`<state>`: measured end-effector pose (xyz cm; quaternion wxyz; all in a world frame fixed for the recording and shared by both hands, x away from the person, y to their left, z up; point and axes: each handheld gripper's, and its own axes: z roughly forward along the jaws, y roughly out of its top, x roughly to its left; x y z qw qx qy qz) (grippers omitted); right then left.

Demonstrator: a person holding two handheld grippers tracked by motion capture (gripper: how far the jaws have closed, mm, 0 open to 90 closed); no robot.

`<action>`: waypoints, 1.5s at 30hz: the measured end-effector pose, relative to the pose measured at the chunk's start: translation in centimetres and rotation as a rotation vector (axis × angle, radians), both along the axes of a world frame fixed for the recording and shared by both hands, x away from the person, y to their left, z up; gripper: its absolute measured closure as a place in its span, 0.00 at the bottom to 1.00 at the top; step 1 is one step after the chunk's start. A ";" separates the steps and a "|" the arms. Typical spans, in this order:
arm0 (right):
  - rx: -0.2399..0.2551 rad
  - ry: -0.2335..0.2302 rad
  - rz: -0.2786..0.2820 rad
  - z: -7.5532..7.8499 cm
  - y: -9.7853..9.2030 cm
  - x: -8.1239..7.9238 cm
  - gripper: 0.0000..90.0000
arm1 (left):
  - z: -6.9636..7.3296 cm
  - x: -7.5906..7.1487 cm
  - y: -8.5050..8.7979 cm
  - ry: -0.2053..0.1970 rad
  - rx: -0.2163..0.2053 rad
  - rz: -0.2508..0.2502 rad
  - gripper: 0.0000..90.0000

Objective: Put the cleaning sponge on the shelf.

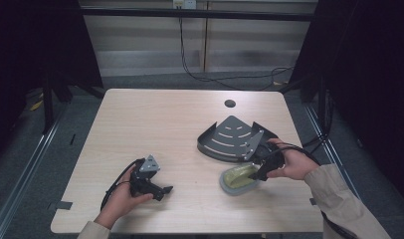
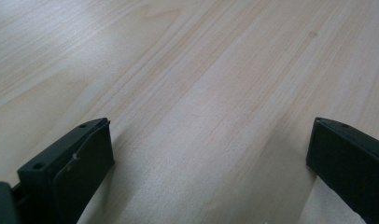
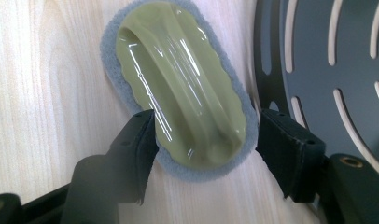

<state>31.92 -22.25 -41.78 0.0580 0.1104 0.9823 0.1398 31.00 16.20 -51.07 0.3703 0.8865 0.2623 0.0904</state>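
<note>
R gripper (image 3: 204, 140) released, straddling scrub pad (image 3: 178, 79), pads not yet pressing. Looked light; slick stiff plastic handle, soft felt rim — best pinched across handle ridge. L gripper (image 2: 211, 154) released over worktop (image 2: 187, 70).

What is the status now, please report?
Left gripper open, idle over bare table. Right gripper open, jaws astride near end of the green scrubber, not clamped. Slotted grey rack close beside the scrubber, crowding one jaw.
</note>
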 end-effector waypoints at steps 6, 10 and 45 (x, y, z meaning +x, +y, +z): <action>-0.021 0.006 0.031 -0.1 1.0 0.1 0.44 | 0.0 0.0 0.0 -0.001 -0.001 0.000 0.00; -0.032 0.010 0.054 -0.2 1.7 0.2 0.46 | 0.0 0.0 0.0 -0.001 -0.001 0.000 0.00; -0.139 0.063 0.175 -0.9 3.0 1.1 0.79 | 0.0 0.0 0.0 0.000 -0.002 0.001 0.00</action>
